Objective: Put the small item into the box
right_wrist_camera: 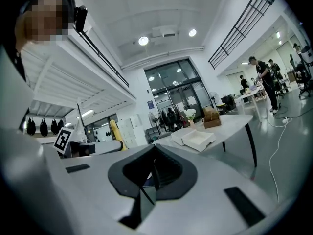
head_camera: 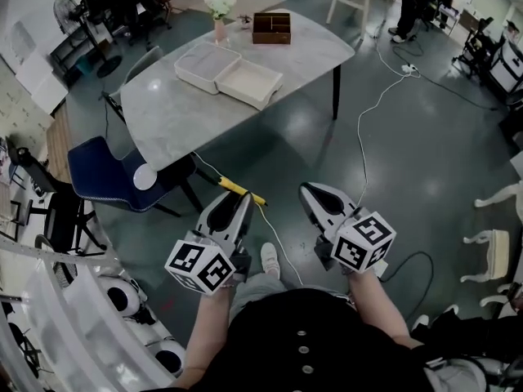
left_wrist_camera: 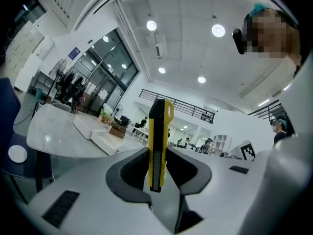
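Observation:
My left gripper (head_camera: 238, 200) is shut on a yellow and black utility knife (head_camera: 243, 191), which sticks out past the jaw tips. In the left gripper view the knife (left_wrist_camera: 159, 136) stands upright between the pads of that gripper (left_wrist_camera: 157, 166). Beside it, my right gripper (head_camera: 311, 191) is shut with nothing in it; its jaws (right_wrist_camera: 155, 166) meet in a line. Both hang over the floor, well short of the table. The white box (head_camera: 249, 82) lies open on the grey table (head_camera: 172, 125), its lid (head_camera: 207, 66) beside it. The box (right_wrist_camera: 194, 139) also shows far off in the right gripper view.
A brown wooden organiser (head_camera: 271, 28) and a vase of white flowers (head_camera: 219, 11) stand at the table's far end. A blue chair (head_camera: 102, 174) with a white round thing (head_camera: 145, 176) on it sits at the table's near left. A white cable (head_camera: 369, 117) runs across the floor.

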Action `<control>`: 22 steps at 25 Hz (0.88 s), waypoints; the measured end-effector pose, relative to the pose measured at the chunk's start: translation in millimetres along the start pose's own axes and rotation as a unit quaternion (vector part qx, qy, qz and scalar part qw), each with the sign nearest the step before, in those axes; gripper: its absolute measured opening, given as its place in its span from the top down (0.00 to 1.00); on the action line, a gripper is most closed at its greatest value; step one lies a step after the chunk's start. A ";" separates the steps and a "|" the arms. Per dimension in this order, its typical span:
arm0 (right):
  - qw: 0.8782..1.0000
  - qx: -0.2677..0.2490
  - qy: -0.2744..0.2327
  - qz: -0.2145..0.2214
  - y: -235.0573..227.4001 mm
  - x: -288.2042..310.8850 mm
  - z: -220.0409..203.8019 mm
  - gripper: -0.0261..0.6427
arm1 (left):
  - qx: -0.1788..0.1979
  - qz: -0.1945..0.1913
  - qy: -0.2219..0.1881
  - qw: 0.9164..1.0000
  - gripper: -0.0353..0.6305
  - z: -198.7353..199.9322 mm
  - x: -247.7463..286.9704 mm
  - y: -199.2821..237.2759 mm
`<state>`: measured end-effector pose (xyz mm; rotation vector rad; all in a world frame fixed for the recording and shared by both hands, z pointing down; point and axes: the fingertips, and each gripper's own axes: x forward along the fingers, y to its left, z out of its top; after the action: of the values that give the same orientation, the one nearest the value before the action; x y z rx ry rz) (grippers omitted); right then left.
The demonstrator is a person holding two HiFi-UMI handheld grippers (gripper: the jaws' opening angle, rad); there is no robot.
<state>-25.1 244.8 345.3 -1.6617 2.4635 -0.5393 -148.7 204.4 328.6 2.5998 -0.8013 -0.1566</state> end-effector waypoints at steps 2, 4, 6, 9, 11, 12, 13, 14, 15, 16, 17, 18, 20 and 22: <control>1.000 -0.002 -0.003 0.000 -7.8 22.5 9.5 0.96 | 0.001 -0.002 -0.002 1.000 0.76 11.1 13.8 16.0; 1.000 -0.004 -0.005 0.001 -14.1 44.6 17.1 0.96 | 0.003 -0.003 -0.003 1.000 0.76 21.4 25.9 31.8; 1.000 -0.005 -0.008 0.003 -18.3 63.9 21.4 0.96 | 0.006 -0.005 -0.004 1.000 0.76 29.7 35.1 47.1; 1.000 -0.009 -0.016 0.001 -26.2 91.0 29.4 0.96 | 0.011 -0.011 -0.010 1.000 0.76 42.9 51.9 69.2; 1.000 -0.012 -0.019 -0.004 -32.5 106.9 33.7 0.96 | 0.011 -0.016 -0.011 1.000 0.76 50.0 63.2 82.0; 1.000 -0.012 -0.020 -0.007 -35.1 113.4 35.5 0.96 | 0.011 -0.019 -0.010 1.000 0.76 53.0 67.9 87.1; 1.000 -0.011 -0.021 -0.010 -37.4 119.1 37.4 0.96 | 0.012 -0.022 -0.010 1.000 0.76 55.9 72.1 91.2; 1.000 -0.010 -0.023 -0.013 -39.4 124.1 39.2 0.96 | 0.012 -0.025 -0.009 1.000 0.76 58.3 76.0 95.0; 1.000 -0.009 -0.023 -0.015 -41.3 128.4 40.3 0.96 | 0.010 -0.028 -0.009 1.000 0.76 59.6 79.5 98.7; 1.000 -0.009 -0.021 -0.017 -43.1 132.2 40.3 0.96 | 0.006 -0.029 -0.008 1.000 0.76 59.4 82.7 102.4; 1.000 -0.008 -0.017 -0.019 -45.0 135.2 39.3 0.96 | 0.001 -0.029 -0.006 1.000 0.76 58.1 85.5 105.7; 1.000 -0.008 -0.012 -0.021 -46.5 137.6 37.6 0.96 | -0.004 -0.028 -0.005 1.000 0.76 56.5 87.5 108.2; 1.000 -0.006 -0.003 -0.022 -48.6 141.0 33.3 0.96 | -0.012 -0.026 -0.002 1.000 0.76 54.1 88.4 111.0; 1.000 -0.003 0.004 -0.022 -50.6 143.7 27.9 0.96 | -0.017 -0.022 0.000 1.000 0.76 51.0 86.2 112.7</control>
<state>-28.7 90.1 351.4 -1.7242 2.4420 -0.5447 -146.5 53.6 330.6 2.5872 -0.7343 -0.1813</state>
